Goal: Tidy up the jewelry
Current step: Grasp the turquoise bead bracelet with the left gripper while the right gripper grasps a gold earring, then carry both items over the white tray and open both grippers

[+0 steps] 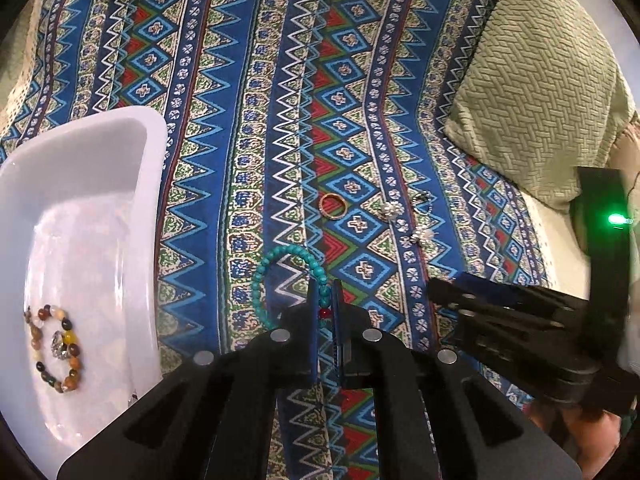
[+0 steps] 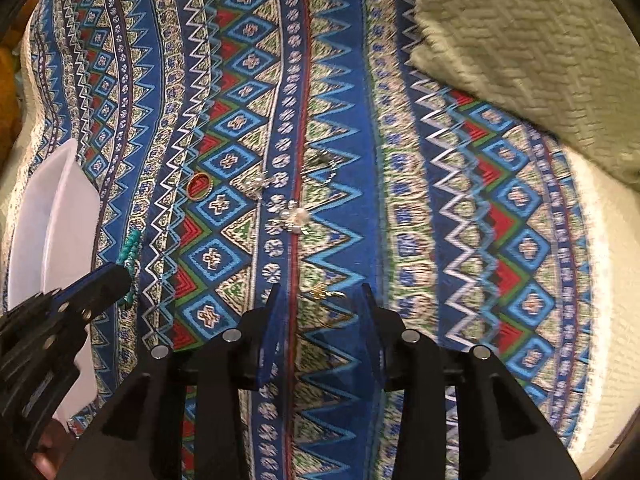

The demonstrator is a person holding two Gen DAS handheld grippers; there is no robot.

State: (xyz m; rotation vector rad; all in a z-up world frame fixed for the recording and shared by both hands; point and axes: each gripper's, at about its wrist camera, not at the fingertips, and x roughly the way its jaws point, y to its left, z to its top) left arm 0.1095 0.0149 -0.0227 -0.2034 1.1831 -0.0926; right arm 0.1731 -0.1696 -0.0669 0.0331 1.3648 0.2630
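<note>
My left gripper (image 1: 325, 292) is shut on a turquoise bead bracelet (image 1: 264, 268), which hangs from the jaws over the patterned cloth; it also shows in the right wrist view (image 2: 130, 248). A white tray (image 1: 80, 184) at the left holds a brown and amber bead bracelet (image 1: 56, 348) and a small silver piece (image 1: 60, 345). On the cloth lie a gold ring (image 1: 333, 206), two pearl flower earrings (image 1: 392, 209) (image 1: 422, 235) and a dark beaded ring (image 1: 422, 203). My right gripper (image 2: 322, 292) is open, just short of a small gold piece (image 2: 324, 291).
A pale green textured cushion (image 1: 536, 80) lies at the right on the blue, red and green patterned bedspread (image 1: 248, 120). The right gripper's body (image 1: 520, 320) sits close to the right of my left gripper. The tray also shows in the right wrist view (image 2: 52, 216).
</note>
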